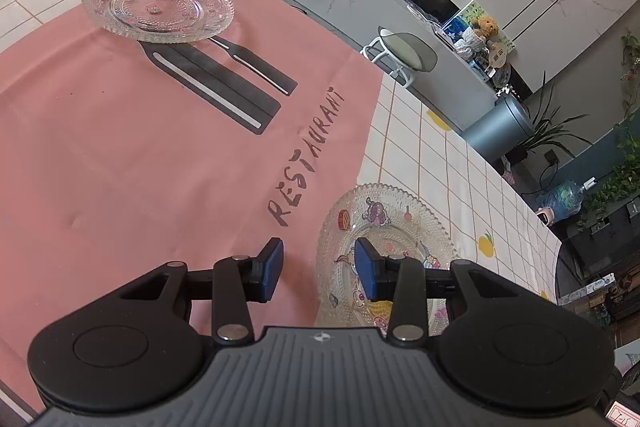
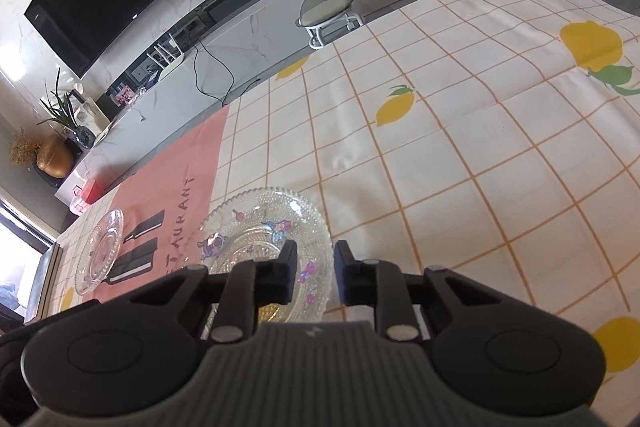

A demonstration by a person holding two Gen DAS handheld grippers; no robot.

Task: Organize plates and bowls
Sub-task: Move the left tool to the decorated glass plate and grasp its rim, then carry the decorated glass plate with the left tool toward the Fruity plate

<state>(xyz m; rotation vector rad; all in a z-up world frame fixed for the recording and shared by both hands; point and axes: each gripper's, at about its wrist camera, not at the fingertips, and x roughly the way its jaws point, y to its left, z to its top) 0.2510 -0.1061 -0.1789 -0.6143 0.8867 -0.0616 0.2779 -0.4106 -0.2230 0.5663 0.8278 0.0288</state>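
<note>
There are two glass plates on the table. The near plate (image 1: 384, 227) has little cartoon pictures on it and a bumpy, beaded rim. It sits right at the edge of the pink mat (image 1: 140, 147), partly on the mat and partly on the lemon tablecloth (image 2: 480, 147). The far plate (image 1: 158, 5) sits flat at the other end of the pink mat, well apart from the near one.

The left gripper (image 1: 318, 269) hangs over the near plate's left rim. Its blue pads (image 1: 274, 267) are apart, with one pad over the mat and one over the plate. Nothing is pinched yet.

The right gripper (image 2: 314, 277) is at the same plate (image 2: 268, 223), on its right rim. Its fingers are only a little apart, and the rim shows in the gap. I cannot tell if they squeeze the glass yet.

Glass is hard and stiff — it will not bend. It is also smooth and slippery, and it can chip or break if it drops or bangs the other plate. The plate looks a bit heavy for a thin pinch. The best place to hold it is the raised rim — the bumps may help the pads not slip.
</note>
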